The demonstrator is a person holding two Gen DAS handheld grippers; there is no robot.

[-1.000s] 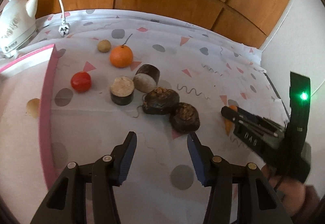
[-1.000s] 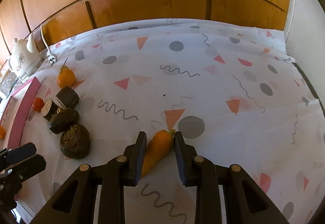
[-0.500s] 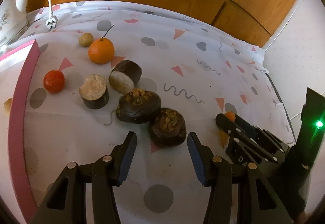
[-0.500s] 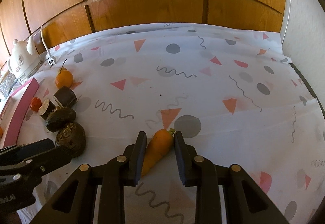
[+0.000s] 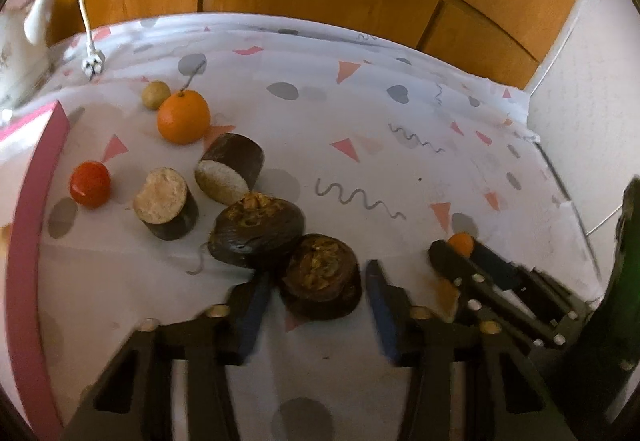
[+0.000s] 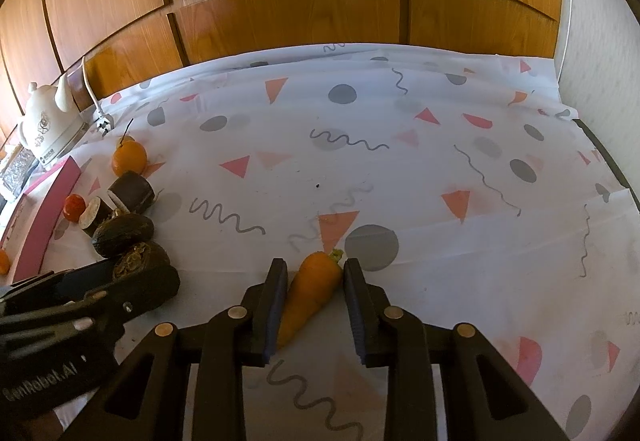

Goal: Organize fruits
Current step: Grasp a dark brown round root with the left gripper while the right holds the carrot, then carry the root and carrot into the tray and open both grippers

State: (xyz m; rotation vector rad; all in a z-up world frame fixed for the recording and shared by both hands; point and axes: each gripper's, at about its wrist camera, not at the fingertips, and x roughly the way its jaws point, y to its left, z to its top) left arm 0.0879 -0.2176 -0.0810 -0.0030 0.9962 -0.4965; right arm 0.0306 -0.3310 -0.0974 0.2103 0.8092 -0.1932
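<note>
My left gripper is open, its fingers on either side of a dark round beet on the patterned tablecloth. A second beet touches it. Behind lie two dark cut cylinders, a red tomato, an orange and a small tan ball. My right gripper is open around an orange carrot lying on the cloth; the left pad touches the carrot, the right pad stands just off it. The carrot tip also shows in the left wrist view.
A pink-edged board lies at the left with a small orange fruit on it. A white kettle and its plug stand at the back left. Wooden panels back the table; a white wall is at the right.
My left gripper has moved forward and now straddles the nearest beet. My right gripper stays around the carrot and has widened a little.
</note>
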